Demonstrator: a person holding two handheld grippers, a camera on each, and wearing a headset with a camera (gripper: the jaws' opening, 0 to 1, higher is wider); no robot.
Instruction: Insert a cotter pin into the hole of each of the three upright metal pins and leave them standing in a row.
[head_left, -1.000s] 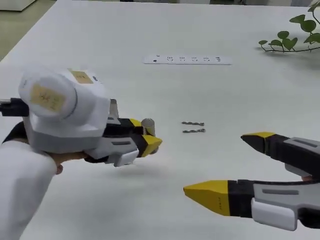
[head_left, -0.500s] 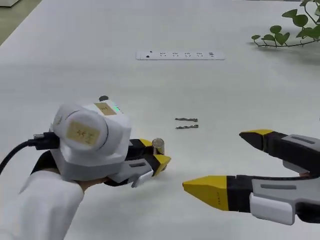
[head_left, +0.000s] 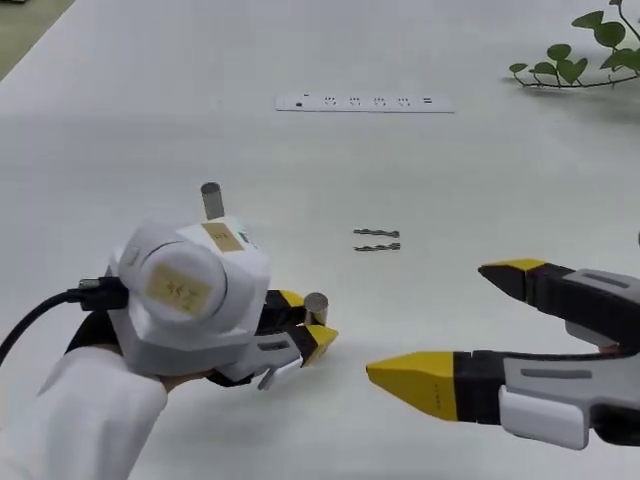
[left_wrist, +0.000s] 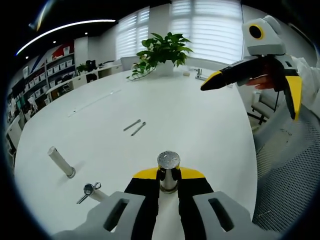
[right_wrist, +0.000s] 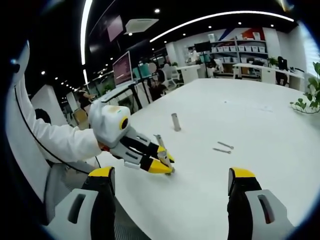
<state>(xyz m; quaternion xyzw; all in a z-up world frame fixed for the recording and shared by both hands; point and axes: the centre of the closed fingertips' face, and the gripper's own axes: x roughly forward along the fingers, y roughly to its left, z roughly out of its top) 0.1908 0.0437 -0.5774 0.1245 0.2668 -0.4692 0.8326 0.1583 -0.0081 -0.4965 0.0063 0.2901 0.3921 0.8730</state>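
Left gripper (head_left: 306, 320) stays clamped on an upright pin (left_wrist: 169, 165). I read it slightly nearer me than half a second ago, uncovering a second standing pin (head_left: 211, 198) behind it. Right gripper (head_left: 443, 325) hovers, jaws apart. Two cotter pins (head_left: 376, 240) lie beyond, unmoved.

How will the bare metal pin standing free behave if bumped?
The bare metal pin stands tall and slim on a narrow base, so a nudge would probably tip it. Being round, it would likely roll across the smooth table. Looks like solid metal: probably stiff, heavy for its size.
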